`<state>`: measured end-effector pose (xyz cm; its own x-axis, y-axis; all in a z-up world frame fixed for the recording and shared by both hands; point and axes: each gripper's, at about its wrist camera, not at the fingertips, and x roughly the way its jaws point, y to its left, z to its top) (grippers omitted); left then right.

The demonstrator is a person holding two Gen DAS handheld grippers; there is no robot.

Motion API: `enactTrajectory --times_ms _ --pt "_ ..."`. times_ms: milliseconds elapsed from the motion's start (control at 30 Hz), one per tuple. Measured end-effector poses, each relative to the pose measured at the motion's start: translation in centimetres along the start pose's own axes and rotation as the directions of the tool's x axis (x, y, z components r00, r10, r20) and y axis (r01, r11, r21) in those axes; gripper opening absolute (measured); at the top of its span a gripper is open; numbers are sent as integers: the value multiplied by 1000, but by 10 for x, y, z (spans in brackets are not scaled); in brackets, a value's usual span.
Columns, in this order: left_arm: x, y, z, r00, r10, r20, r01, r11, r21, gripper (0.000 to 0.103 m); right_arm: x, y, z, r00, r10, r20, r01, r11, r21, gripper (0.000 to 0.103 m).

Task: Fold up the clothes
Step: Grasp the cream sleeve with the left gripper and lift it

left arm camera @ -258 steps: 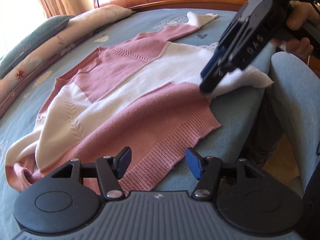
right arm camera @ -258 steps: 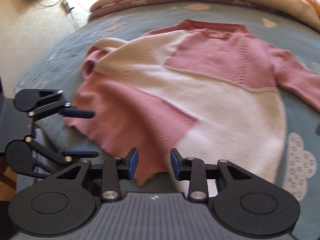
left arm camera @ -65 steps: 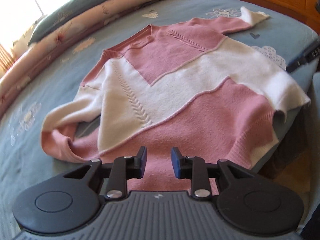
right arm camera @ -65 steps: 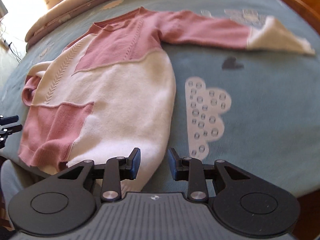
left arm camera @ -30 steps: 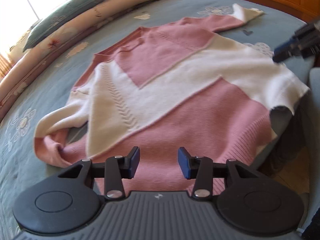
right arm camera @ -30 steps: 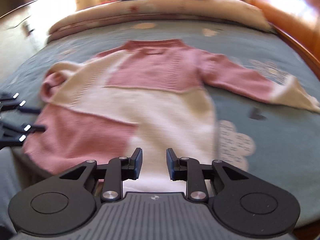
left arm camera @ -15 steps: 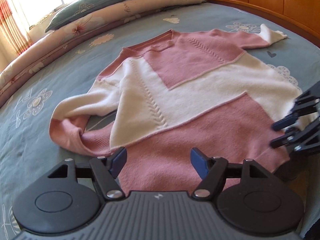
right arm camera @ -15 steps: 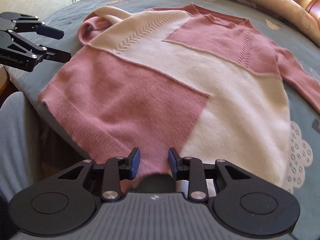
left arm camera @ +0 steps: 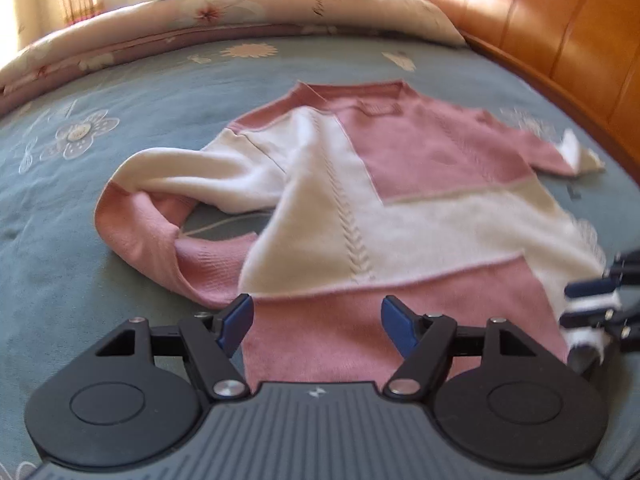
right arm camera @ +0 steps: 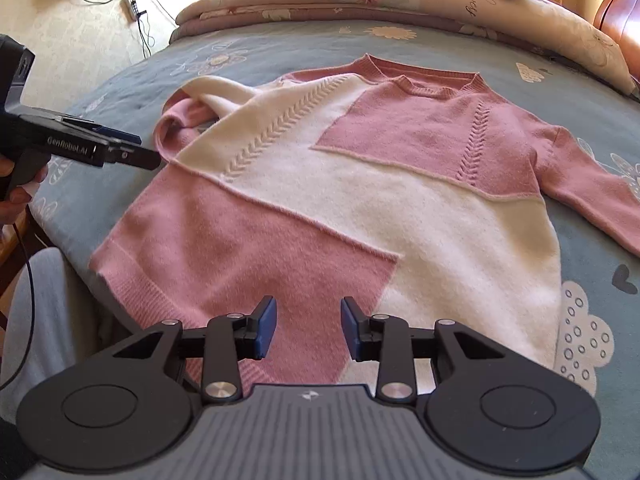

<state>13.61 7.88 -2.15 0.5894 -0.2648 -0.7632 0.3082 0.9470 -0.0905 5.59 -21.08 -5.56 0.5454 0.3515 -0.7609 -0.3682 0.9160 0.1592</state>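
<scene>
Sweater [right arm camera: 320,200] is spread face up on the bed [right arm camera: 600,320], hem hanging slightly off the near edge, probably so you can get at it standing there. One sleeve [left arm camera: 160,208] is curled up beside the sweater's body, the other sleeve [right arm camera: 580,184] lies stretched away from it. Your left gripper [left arm camera: 316,320] hovers over the hem near the curled sleeve, jaws wide apart with nothing between them; looks like you're set to deal with that sleeve first. Your right gripper [right arm camera: 307,330] sits over the hem's middle, jaws opening, not pinching the knit.
</scene>
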Motion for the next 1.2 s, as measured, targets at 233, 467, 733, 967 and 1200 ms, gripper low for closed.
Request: enactTrajectory --times_ms 233,467,733,967,1200 --pt "29 65 25 992 -106 66 122 932 -342 64 8 -12 10 999 29 34 -32 996 82 42" --pt "97 113 21 965 -243 97 249 743 -622 44 23 -29 21 999 7 41 -13 989 149 45" --pt "145 120 30 949 -280 144 301 673 -676 44 39 -44 31 997 -5 71 -12 972 237 45" --pt "150 113 40 969 -185 163 246 746 -618 13 46 -45 33 998 -22 66 6 972 236 45" --pt "135 129 57 970 -76 230 203 772 -603 11 48 -50 34 997 -48 64 31 969 244 45"
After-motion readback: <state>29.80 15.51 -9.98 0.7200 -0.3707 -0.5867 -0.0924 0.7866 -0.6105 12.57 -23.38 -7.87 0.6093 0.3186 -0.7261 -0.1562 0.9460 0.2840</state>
